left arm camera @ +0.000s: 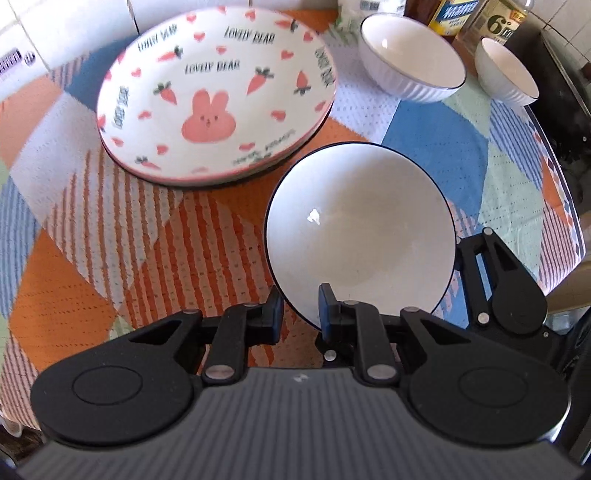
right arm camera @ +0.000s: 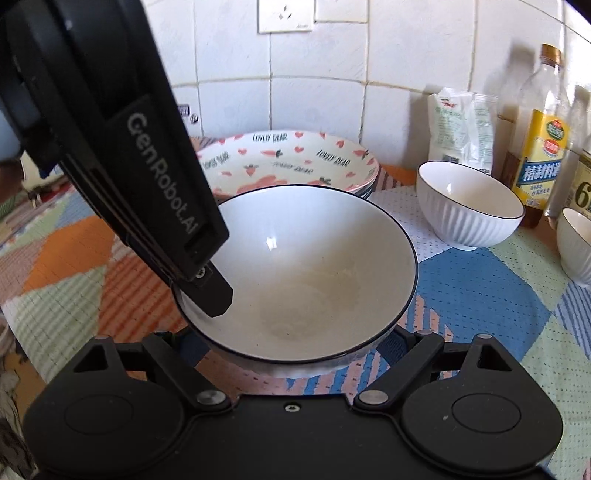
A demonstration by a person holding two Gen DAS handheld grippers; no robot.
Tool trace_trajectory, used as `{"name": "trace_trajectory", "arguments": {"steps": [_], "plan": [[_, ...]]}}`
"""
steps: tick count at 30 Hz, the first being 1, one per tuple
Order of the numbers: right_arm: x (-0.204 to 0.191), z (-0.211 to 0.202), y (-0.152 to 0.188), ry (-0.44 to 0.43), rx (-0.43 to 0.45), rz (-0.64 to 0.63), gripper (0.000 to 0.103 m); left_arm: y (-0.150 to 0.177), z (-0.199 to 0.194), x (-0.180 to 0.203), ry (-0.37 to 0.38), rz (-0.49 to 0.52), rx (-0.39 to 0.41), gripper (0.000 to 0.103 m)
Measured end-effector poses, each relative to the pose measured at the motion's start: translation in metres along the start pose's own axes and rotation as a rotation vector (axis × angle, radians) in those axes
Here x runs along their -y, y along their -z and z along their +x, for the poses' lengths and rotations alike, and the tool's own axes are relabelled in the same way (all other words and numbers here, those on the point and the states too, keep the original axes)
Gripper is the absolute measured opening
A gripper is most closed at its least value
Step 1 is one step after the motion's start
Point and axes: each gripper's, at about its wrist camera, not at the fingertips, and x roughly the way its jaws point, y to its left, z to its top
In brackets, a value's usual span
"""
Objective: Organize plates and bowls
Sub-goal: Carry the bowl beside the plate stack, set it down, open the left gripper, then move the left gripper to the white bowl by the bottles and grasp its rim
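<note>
A wide white bowl with a dark rim (left arm camera: 360, 229) (right arm camera: 306, 273) is held above the patterned cloth. My left gripper (left arm camera: 301, 312) is shut on its near rim, one finger inside and one outside; the inside finger (right arm camera: 212, 291) shows in the right wrist view. My right gripper (right arm camera: 291, 347) is open, its fingers wide apart beneath and beside the bowl; whether they touch it is hidden. A stack of bunny-and-carrot plates (left arm camera: 218, 96) (right arm camera: 291, 162) sits behind. Two ribbed white bowls (left arm camera: 412, 59) (left arm camera: 506, 72) stand at the back right, also in the right wrist view (right arm camera: 469, 206) (right arm camera: 576, 243).
Oil bottles (right arm camera: 543, 147) (left arm camera: 456, 14) and a white bag (right arm camera: 461, 129) stand against the tiled wall (right arm camera: 314, 74) behind the ribbed bowls. A dark stove (left arm camera: 565, 103) borders the table's right edge. The patchwork tablecloth (left arm camera: 92, 240) covers the table.
</note>
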Motion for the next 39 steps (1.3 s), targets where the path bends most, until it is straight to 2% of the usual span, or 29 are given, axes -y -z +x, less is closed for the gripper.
{"name": "trace_trajectory", "arguments": {"steps": [3, 6, 7, 8, 9, 10, 17, 20, 25, 28, 35, 39], "plan": [[-0.001, 0.005, 0.0, 0.027, -0.035, 0.043, 0.094, -0.001, 0.003, -0.006, 0.043, -0.019, -0.003, 0.018], [-0.004, 0.004, -0.003, 0.073, -0.08, 0.078, 0.096, -0.003, 0.001, -0.007, 0.047, -0.008, -0.012, 0.02], [-0.006, 0.003, -0.004, 0.091, -0.106, 0.083, 0.096, -0.004, -0.002, -0.008, 0.046, -0.008, -0.023, 0.03], [-0.006, 0.0, -0.006, 0.109, -0.122, 0.086, 0.096, -0.006, -0.007, -0.01, 0.051, -0.015, -0.038, 0.047], [-0.008, -0.003, -0.008, 0.122, -0.135, 0.088, 0.096, -0.006, -0.012, -0.013, 0.068, -0.023, -0.048, 0.053], [-0.009, -0.008, -0.009, 0.127, -0.143, 0.093, 0.096, -0.006, -0.018, -0.016, 0.082, -0.02, -0.052, 0.055], [-0.009, -0.052, -0.021, 0.107, -0.087, 0.189, 0.096, -0.011, -0.059, -0.028, 0.096, 0.065, 0.021, 0.057], [-0.003, -0.068, -0.027, 0.138, -0.04, 0.254, 0.096, -0.018, -0.069, -0.03, 0.092, 0.107, 0.045, 0.057], [0.013, -0.08, -0.034, 0.22, -0.066, 0.337, 0.096, -0.024, -0.069, -0.031, 0.089, 0.15, 0.028, 0.057], [0.023, -0.091, -0.038, 0.248, -0.039, 0.369, 0.096, -0.026, -0.069, -0.03, 0.092, 0.164, 0.024, 0.057], [0.055, -0.104, -0.051, 0.216, 0.051, 0.488, 0.096, -0.045, -0.072, -0.018, 0.087, 0.192, 0.05, 0.057], [0.073, -0.093, -0.059, 0.239, 0.053, 0.483, 0.096, -0.064, -0.073, -0.008, 0.059, 0.173, 0.071, 0.057]]}}
